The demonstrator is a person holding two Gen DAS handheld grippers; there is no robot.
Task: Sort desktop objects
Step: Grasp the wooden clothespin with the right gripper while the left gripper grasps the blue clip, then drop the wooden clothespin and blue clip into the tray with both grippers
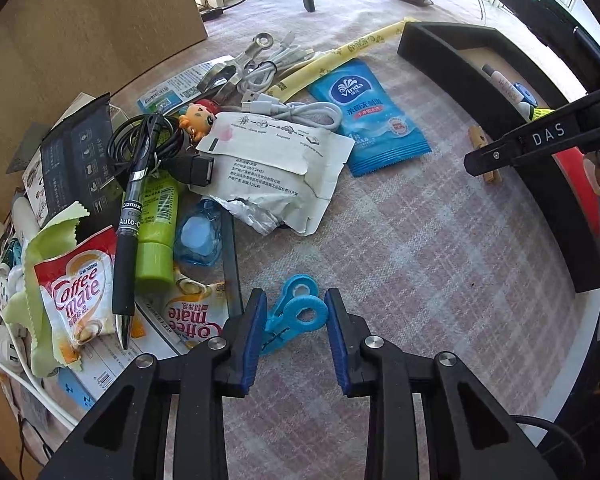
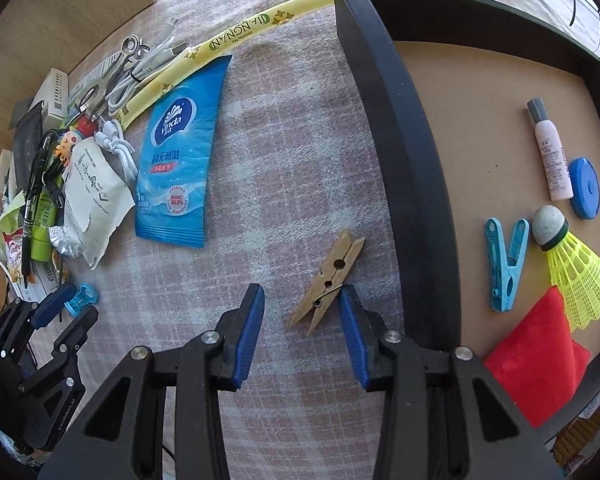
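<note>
Checked tablecloth point(image 2: 260, 184): clutter pile point(image 1: 140, 200) at 9 o'clock, bare cloth centrally. Left gripper point(image 1: 296, 320), jaws narrowing around blue clip point(image 1: 300, 312). Right gripper point(image 2: 302, 308), jaws half-open, straddles wooden clothespin point(image 2: 328, 280); black tray's point(image 2: 416, 200) rim at 3 o'clock.

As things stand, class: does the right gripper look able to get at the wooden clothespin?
Probably yes. The right gripper hangs just over the wooden clothespin with jaws apart; nothing lies on the peg, though the black tray wall stands close to its right finger.
</note>
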